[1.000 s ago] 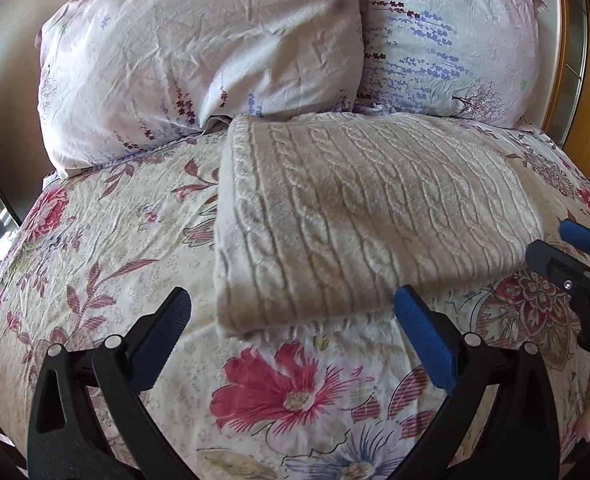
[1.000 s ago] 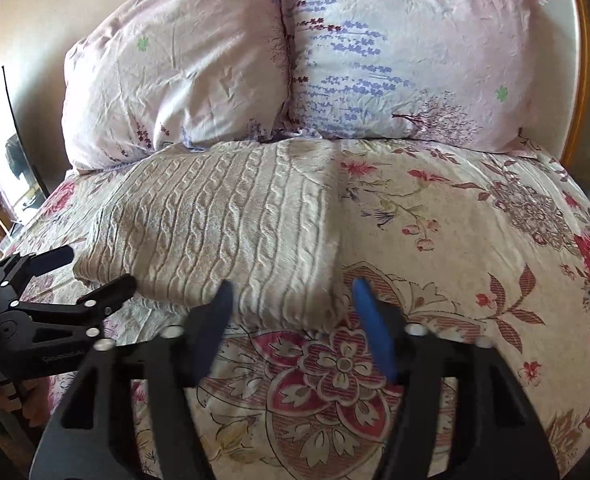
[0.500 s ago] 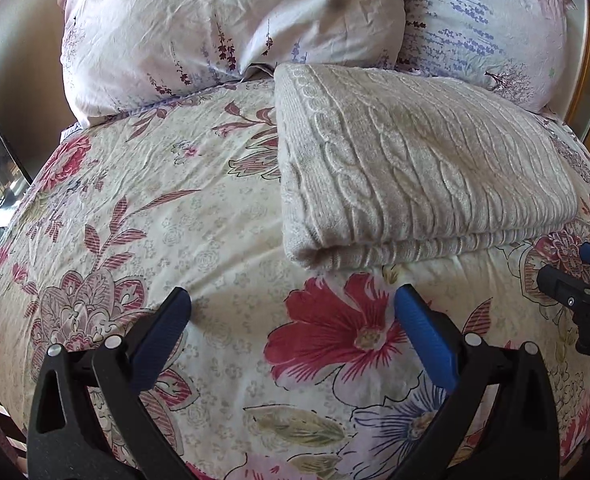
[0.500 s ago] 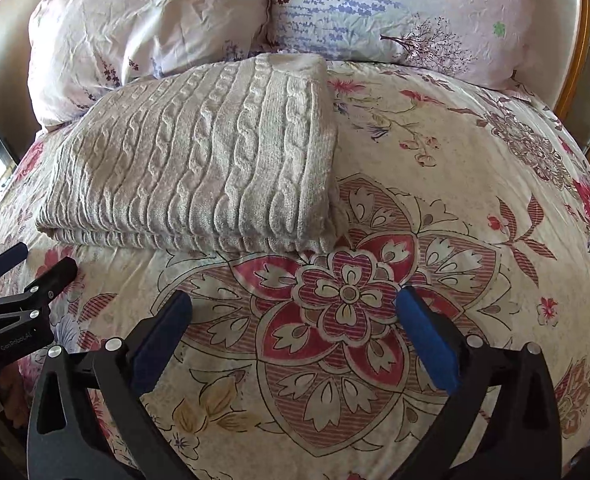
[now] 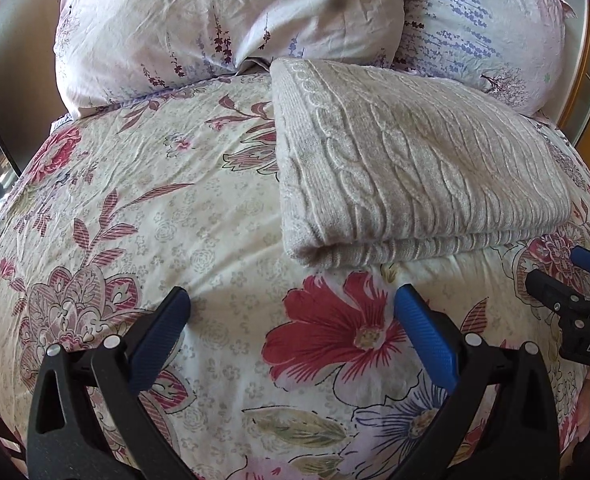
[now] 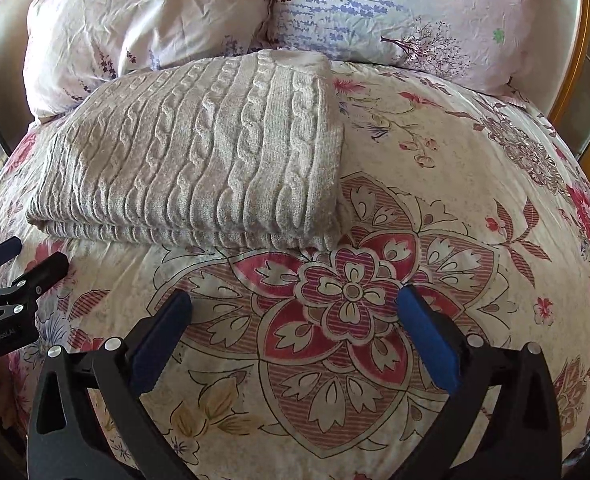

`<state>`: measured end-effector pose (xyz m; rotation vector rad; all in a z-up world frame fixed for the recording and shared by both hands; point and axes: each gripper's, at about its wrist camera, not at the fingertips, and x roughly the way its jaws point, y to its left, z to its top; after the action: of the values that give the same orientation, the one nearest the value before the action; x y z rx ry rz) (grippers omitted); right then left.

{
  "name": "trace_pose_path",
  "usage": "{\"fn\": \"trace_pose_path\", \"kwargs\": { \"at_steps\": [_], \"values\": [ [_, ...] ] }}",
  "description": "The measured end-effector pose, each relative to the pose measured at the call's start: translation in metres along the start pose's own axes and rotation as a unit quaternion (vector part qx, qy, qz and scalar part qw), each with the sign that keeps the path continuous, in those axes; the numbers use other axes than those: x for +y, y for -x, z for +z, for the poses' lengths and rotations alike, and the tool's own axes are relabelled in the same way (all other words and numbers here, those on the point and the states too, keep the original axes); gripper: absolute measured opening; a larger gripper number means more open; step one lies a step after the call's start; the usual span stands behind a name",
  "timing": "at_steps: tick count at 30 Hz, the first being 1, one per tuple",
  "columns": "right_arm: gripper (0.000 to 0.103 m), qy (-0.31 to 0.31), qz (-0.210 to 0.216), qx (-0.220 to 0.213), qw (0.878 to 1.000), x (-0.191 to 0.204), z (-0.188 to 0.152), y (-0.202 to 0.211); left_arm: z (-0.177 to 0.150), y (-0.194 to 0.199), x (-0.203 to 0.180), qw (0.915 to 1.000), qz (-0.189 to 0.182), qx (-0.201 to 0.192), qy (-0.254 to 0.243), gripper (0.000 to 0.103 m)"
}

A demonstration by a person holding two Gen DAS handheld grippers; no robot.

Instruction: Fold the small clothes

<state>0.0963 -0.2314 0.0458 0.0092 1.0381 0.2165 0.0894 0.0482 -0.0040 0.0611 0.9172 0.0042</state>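
Observation:
A cream cable-knit sweater lies folded into a flat rectangle on the flowered bedspread, just below the pillows. My left gripper hovers in front of the sweater's near left corner, jaws wide apart, nothing between them. In front of the near right corner, my right gripper is likewise open and empty over a red flower print. Each gripper shows at the edge of the other's view: the right gripper at the right edge, the left gripper at the left edge.
Two flowered pillows lean against the headboard behind the sweater. A wooden bed frame runs along the right side. The bedspread in front of and beside the sweater is bare fabric.
Both grippers drew back from the sweater's near edge and tilted down, so it now sits farther up in both views. The right jaws opened wider. Nothing has moved over the last half second.

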Motion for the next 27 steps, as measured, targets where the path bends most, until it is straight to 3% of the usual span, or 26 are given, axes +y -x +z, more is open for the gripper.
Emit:
{"fn": "trace_pose_path", "kwargs": {
  "at_steps": [27],
  "values": [
    [0.102, 0.0, 0.0, 0.0, 1.0, 0.0003, -0.0006, 0.0003, 0.0016, -0.0013, 0.0004, 1.0, 0.0, 0.009, 0.002, 0.101]
  ]
}}
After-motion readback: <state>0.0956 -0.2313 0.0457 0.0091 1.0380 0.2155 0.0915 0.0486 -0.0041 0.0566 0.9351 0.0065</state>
